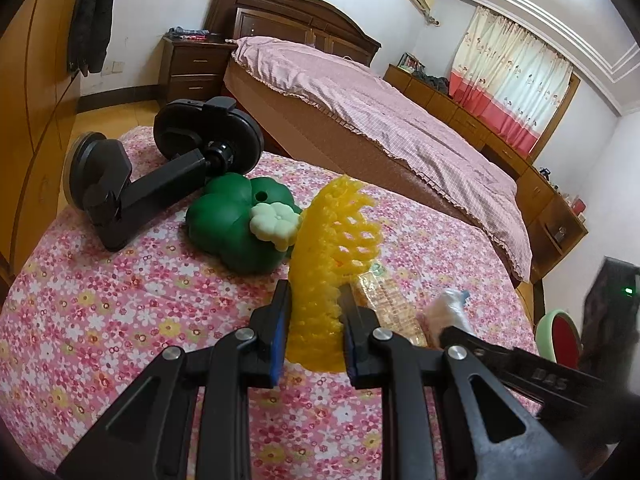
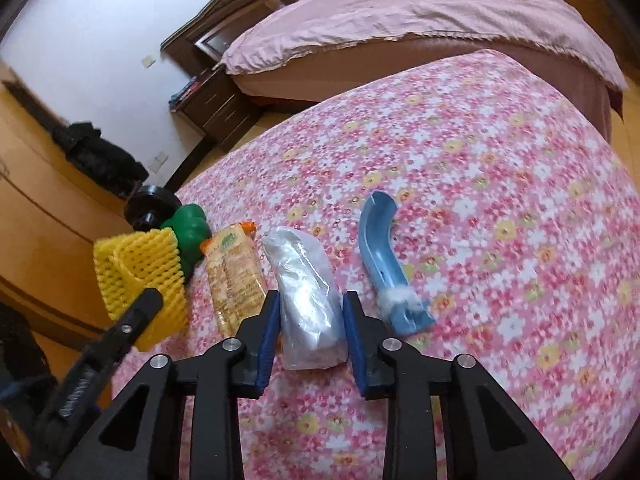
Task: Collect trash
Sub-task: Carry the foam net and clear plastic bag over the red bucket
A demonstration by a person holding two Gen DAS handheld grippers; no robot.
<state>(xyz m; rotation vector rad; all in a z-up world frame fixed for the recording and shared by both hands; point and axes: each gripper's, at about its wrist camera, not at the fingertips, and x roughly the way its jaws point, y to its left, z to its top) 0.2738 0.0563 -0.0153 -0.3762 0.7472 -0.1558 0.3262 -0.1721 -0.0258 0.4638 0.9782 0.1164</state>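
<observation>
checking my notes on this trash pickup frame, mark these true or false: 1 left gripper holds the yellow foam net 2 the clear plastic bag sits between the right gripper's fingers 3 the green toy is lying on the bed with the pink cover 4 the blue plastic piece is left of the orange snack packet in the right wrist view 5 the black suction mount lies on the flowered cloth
1. True: the left gripper is shut on the yellow foam net.
2. True: the clear plastic bag lies between the right gripper fingers.
3. False: the green toy rests on the flowered cloth, not the bed.
4. False: the blue plastic piece lies right of the orange snack packet.
5. True: the black suction mount lies on the cloth.
</observation>
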